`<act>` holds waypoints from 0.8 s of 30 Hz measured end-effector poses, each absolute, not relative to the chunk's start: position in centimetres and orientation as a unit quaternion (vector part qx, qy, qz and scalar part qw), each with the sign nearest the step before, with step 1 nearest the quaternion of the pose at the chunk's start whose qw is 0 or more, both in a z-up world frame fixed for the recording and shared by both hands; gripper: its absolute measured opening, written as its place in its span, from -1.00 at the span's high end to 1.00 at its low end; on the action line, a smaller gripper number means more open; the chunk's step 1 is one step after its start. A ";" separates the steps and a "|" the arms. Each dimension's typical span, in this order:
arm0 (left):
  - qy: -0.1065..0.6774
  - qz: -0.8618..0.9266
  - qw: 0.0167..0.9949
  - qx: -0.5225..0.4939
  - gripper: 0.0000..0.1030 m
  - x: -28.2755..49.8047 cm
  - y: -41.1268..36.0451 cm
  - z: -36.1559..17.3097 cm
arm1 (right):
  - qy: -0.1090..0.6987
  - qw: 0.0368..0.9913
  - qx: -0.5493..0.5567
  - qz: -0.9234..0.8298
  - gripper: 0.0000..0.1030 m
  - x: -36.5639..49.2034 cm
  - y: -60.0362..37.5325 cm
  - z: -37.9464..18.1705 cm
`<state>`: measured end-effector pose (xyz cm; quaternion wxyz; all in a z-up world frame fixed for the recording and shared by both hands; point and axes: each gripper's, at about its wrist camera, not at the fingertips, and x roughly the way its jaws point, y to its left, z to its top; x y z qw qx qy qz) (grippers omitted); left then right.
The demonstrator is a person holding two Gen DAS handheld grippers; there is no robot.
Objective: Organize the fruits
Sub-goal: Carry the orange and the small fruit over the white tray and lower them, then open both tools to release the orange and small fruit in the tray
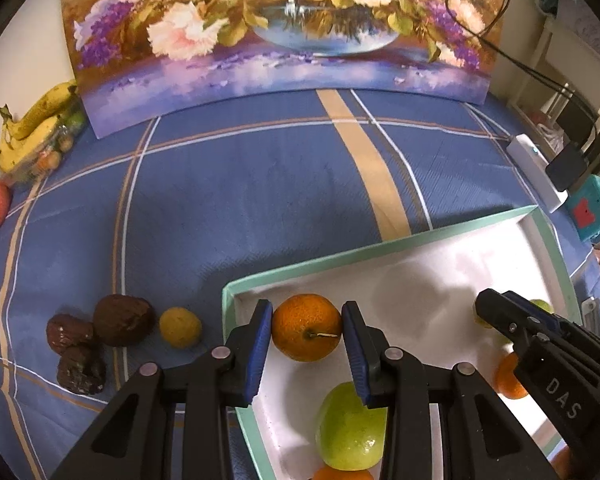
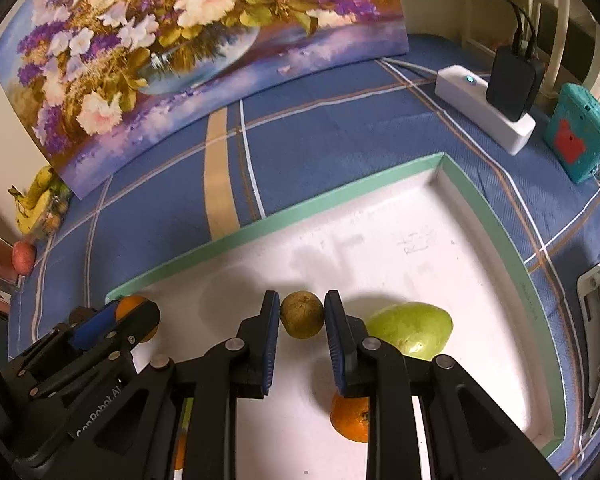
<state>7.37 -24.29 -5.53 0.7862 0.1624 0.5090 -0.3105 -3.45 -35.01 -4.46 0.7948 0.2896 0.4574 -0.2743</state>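
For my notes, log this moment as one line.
left hand-held gripper: shut on orange | right hand-held gripper: shut on brownish fruit | both over tray | dark fruits on cloth

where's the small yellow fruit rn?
Left wrist view: the small yellow fruit sits on the blue cloth, between the dark brown fruits and the tray.

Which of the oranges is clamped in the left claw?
The orange with its stem showing, near the tray's far left corner, sits between the left claw's blue pads. The other oranges lie free on the tray floor.
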 end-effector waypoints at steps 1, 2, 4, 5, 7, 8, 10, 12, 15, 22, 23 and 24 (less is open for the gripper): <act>0.510 -0.310 0.786 0.163 0.26 7.4 -24.3 -5.7 | 0.458 0.795 0.291 -0.272 0.53 -3.5 -35.0 -4.6; 0.509 -0.310 0.786 0.162 0.26 7.4 -24.3 -5.7 | 0.460 0.794 0.292 -0.270 0.53 -3.4 -35.0 -4.7; 0.510 -0.310 0.786 0.162 0.26 7.3 -24.2 -5.7 | 0.464 0.794 0.289 -0.267 0.53 -3.3 -34.8 -4.8; 0.510 -0.310 0.786 0.162 0.26 7.3 -24.2 -5.8 | 0.466 0.793 0.288 -0.266 0.53 -3.2 -34.6 -4.9; 0.511 -0.310 0.785 0.161 0.26 7.3 -24.1 -5.8 | 0.470 0.792 0.288 -0.264 0.53 -3.1 -34.5 -5.1; 0.512 -0.309 0.785 0.161 0.26 7.3 -24.0 -5.8 | 0.471 0.791 0.288 -0.263 0.53 -3.0 -34.4 -5.1; 0.514 -0.306 0.784 0.162 0.26 7.3 -23.9 -5.8 | 0.472 0.790 0.289 -0.264 0.53 -3.0 -34.4 -5.1; 0.516 -0.305 0.784 0.161 0.26 7.4 -23.7 -5.7 | 0.472 0.790 0.289 -0.264 0.53 -3.2 -34.5 -5.1; 0.518 -0.303 0.783 0.161 0.25 7.5 -23.4 -5.5 | 0.471 0.790 0.293 -0.264 0.53 -3.3 -34.6 -5.0; 0.506 -0.305 0.790 0.164 0.22 7.3 -22.6 -3.6 | 0.471 0.787 0.298 -0.263 0.53 -3.8 -34.7 -4.8; 0.502 -0.304 0.793 0.165 0.22 7.3 -22.5 -3.2 | 0.472 0.787 0.298 -0.262 0.53 -3.8 -34.8 -4.8; 0.499 -0.303 0.795 0.165 0.22 7.3 -22.4 -2.9 | 0.471 0.788 0.298 -0.263 0.52 -3.9 -34.8 -4.8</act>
